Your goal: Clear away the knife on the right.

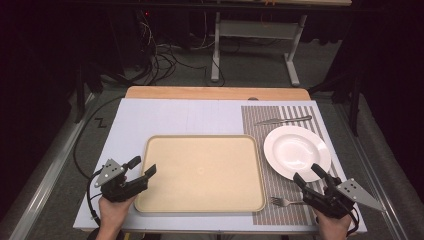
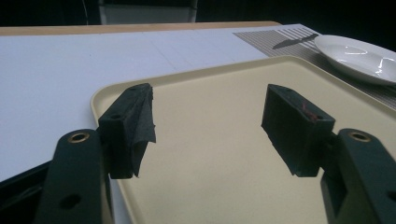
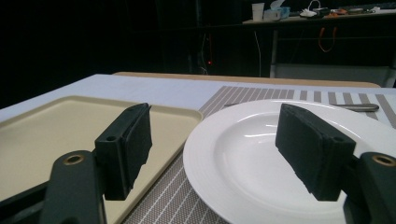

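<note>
A beige tray [image 1: 200,142] lies empty in the middle of the white table. My left gripper [image 1: 143,166] is open at the tray's near left corner, its jaws spread over the tray's rim [image 2: 107,91]. To the right, a white plate [image 1: 297,151] rests on a striped placemat [image 1: 280,192]. My right gripper [image 1: 307,173] is open at the plate's near edge [image 3: 243,158], nothing between its jaws. A fork [image 1: 286,201] lies on the mat in front of the plate and a knife [image 1: 283,120] beyond it.
The tray's right rim [image 3: 154,109] sits close beside the plate. A wooden board edge [image 1: 215,93] runs along the table's far side. Beyond it are metal desk legs [image 1: 216,50] and cables on the floor [image 1: 165,65].
</note>
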Demonstrator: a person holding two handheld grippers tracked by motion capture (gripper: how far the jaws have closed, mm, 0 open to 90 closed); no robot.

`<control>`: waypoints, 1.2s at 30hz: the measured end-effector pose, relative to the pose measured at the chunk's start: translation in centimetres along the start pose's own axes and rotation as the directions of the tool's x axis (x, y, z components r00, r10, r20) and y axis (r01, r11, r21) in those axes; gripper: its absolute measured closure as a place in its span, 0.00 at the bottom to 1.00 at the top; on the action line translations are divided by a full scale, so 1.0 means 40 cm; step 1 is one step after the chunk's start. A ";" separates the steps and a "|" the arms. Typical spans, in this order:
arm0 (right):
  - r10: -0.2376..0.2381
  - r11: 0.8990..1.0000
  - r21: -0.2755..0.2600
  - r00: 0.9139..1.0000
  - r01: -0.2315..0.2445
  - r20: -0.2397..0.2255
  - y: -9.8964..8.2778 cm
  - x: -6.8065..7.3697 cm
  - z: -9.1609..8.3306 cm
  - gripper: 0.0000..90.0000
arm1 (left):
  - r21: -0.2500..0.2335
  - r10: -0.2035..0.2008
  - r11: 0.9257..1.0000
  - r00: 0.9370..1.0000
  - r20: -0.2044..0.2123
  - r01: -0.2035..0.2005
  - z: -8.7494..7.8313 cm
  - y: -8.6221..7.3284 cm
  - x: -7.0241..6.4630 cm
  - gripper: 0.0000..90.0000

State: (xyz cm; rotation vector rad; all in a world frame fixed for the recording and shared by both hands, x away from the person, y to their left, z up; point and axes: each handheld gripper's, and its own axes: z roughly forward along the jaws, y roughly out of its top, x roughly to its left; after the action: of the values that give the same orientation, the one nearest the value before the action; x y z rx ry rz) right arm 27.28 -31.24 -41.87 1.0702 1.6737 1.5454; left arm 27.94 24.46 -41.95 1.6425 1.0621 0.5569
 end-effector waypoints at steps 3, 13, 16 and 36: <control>-0.014 1.000 0.000 1.000 0.014 0.005 0.009 0.001 0.009 0.31 | 0.000 0.001 1.000 1.000 -0.001 -0.001 0.000 0.000 0.000 0.39; -0.014 1.000 0.007 1.000 0.014 0.012 0.028 -0.005 0.033 0.31 | -0.002 0.002 1.000 1.000 -0.004 -0.002 0.000 0.000 -0.001 0.39; -0.014 1.000 0.011 1.000 0.014 0.009 0.032 -0.005 0.041 0.31 | -0.003 0.002 1.000 1.000 -0.005 -0.002 0.000 0.000 -0.001 0.39; 0.000 1.000 0.026 1.000 -0.001 0.015 0.049 -0.015 0.092 0.31 | -0.005 -0.006 1.000 1.000 -0.007 0.006 0.004 0.000 0.003 0.39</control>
State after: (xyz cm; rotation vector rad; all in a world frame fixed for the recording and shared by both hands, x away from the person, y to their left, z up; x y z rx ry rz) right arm 31.04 -29.96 -40.44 1.0928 1.6876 1.5161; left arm 28.13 24.46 -42.01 1.6332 1.0695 0.5613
